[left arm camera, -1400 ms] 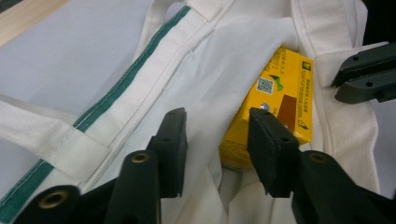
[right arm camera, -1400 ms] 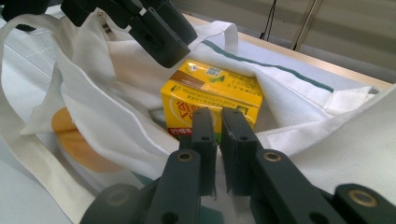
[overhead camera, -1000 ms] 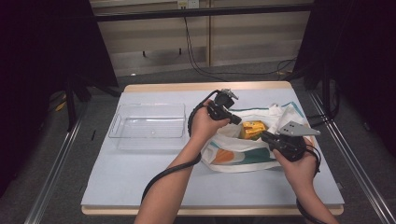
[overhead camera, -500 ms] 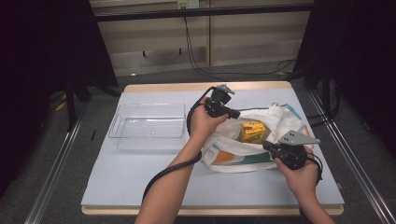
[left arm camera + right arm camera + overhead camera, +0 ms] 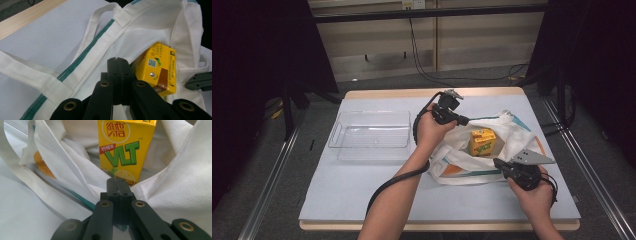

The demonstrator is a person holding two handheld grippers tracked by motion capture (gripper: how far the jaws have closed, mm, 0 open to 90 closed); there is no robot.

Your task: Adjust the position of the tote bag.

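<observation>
Bag mouth is cramped: yellow drink carton [image 5: 482, 141] stands in the middle of the white tote bag [image 5: 462, 160], with the left gripper [image 5: 465, 120] pinching the far rim and the right gripper [image 5: 498, 163] pinching the near rim. Side access is blocked by raised fabric folds and straps. Free room: bare table [image 5: 362, 185] front-left, beyond the clear tray [image 5: 369, 136].
</observation>
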